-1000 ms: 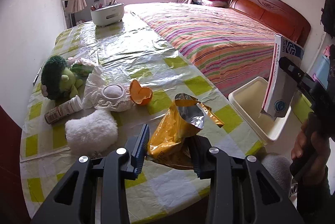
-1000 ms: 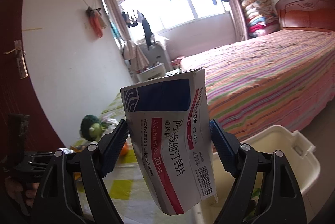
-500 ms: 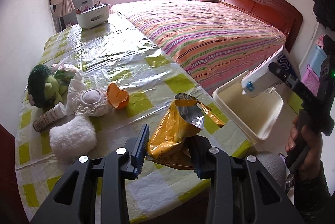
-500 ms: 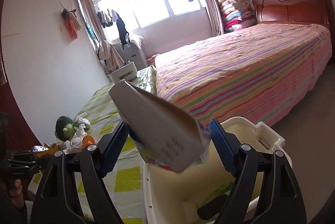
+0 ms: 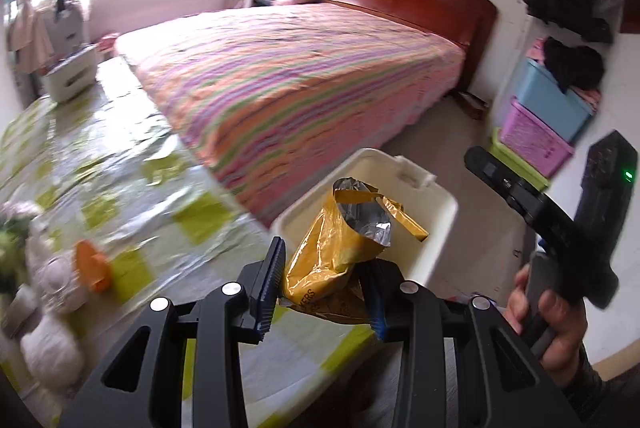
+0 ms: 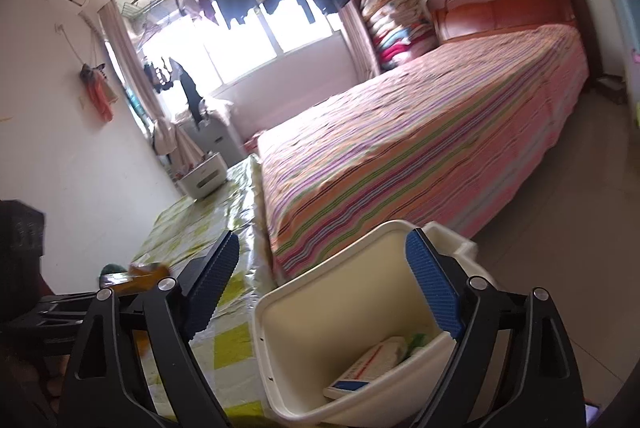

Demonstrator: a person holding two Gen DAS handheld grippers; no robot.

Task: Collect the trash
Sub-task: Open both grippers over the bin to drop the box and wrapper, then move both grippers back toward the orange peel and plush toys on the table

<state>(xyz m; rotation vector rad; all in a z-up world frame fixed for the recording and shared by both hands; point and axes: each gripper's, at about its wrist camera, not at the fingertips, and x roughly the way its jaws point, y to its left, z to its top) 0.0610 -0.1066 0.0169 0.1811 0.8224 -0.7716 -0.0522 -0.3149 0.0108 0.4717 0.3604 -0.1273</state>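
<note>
My left gripper [image 5: 320, 280] is shut on a crumpled yellow snack bag [image 5: 340, 248] and holds it in the air at the table's right edge, just in front of the cream trash bin [image 5: 444, 224]. My right gripper [image 6: 324, 292] is open and empty above the bin [image 6: 320, 312]; it also shows at the right of the left wrist view [image 5: 520, 196]. A white medicine box [image 6: 372, 368] lies at the bottom of the bin. An orange peel [image 5: 92, 268] lies on the table at left.
The table [image 5: 132, 188] has a green-checked plastic cover. On its left side are a white cup, fluffy white things and a green toy, all blurred. A striped bed [image 5: 296, 76] stands right behind the bin. Stacked plastic crates [image 5: 540, 124] stand by the right wall.
The right gripper opened and the medicine box fell into the bin. The left gripper has swung to the right with the snack bag, from over the table toward the bin.
</note>
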